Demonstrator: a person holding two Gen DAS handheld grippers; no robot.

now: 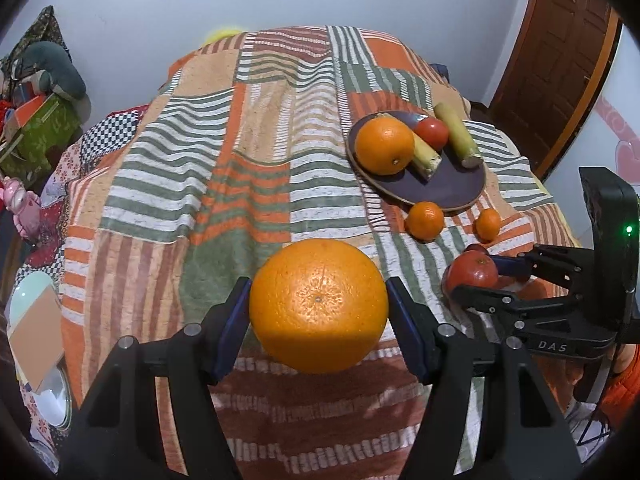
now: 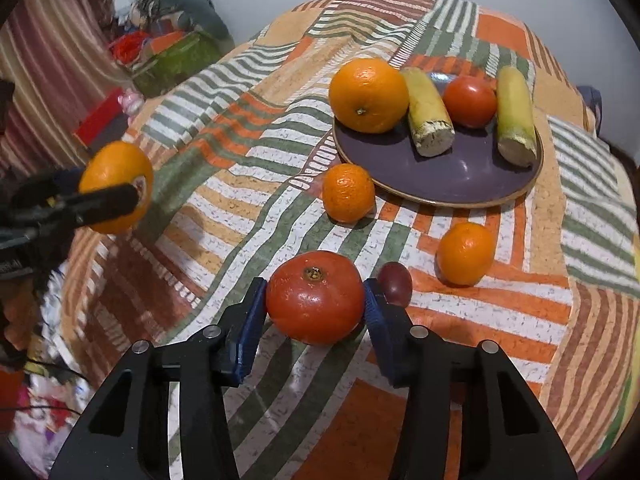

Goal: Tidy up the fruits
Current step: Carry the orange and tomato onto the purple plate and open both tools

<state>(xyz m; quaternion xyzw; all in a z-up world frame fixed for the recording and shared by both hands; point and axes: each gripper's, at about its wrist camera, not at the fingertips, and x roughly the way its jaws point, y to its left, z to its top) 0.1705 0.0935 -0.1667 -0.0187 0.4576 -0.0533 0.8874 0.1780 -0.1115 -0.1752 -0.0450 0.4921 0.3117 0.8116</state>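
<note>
My left gripper (image 1: 318, 306) is shut on a large orange (image 1: 318, 306) and holds it above the striped bedspread; it also shows in the right wrist view (image 2: 116, 186). My right gripper (image 2: 315, 300) is shut on a red tomato (image 2: 315, 297), seen from the left wrist view too (image 1: 472, 272). A purple plate (image 2: 452, 172) holds an orange (image 2: 368, 95), a tomato (image 2: 470, 101) and two yellow-green sugarcane pieces (image 2: 428, 114). Two small mandarins (image 2: 348, 192) (image 2: 465, 254) and a dark grape (image 2: 395, 283) lie on the cloth in front of the plate.
The patchwork bedspread (image 1: 224, 168) covers the bed. Boxes and cushions (image 1: 36, 128) are piled at the left wall. A wooden door (image 1: 560, 52) stands at the right. A bowl and a card (image 1: 36, 320) sit at the bed's left edge.
</note>
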